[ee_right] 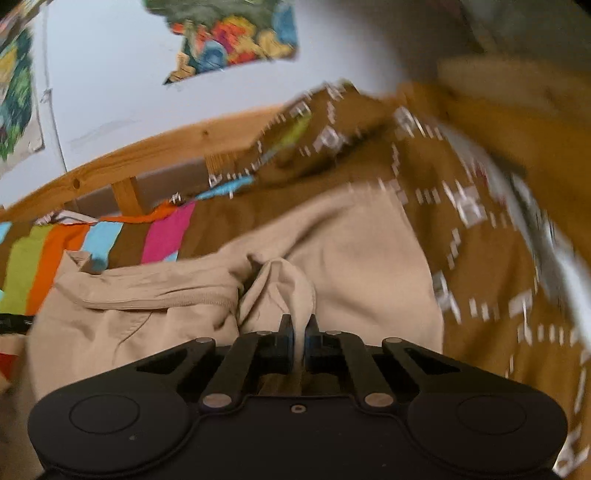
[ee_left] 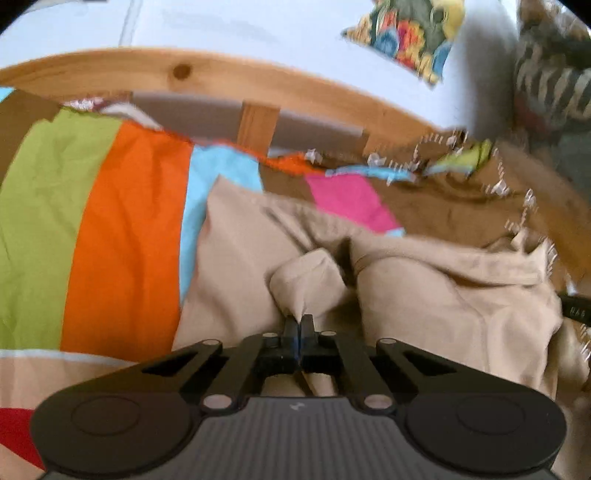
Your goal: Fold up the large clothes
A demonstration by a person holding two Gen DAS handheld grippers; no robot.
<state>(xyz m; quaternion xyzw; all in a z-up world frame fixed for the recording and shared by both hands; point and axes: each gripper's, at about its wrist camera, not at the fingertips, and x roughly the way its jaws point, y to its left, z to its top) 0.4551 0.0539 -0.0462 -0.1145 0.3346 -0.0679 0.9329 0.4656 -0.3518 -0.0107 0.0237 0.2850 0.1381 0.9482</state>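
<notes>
A large beige garment [ee_left: 424, 295] lies rumpled on a bed with a striped cover, and shows in the right wrist view as the beige garment [ee_right: 351, 251]. My left gripper [ee_left: 298, 320] is shut on a pinched fold of the beige cloth, which bunches up just ahead of its tips. My right gripper [ee_right: 299, 323] is shut on another fold of the same garment, with cloth pressed between its fingers. The black tip of the right gripper [ee_left: 576, 308] peeks in at the right edge of the left wrist view.
The bed cover [ee_left: 110, 236] has green, orange, blue and pink stripes. A brown patterned blanket [ee_right: 480, 229] lies to the right of the garment. A wooden bed frame [ee_left: 221, 74] runs behind, under a pale wall with a colourful picture [ee_left: 410, 33].
</notes>
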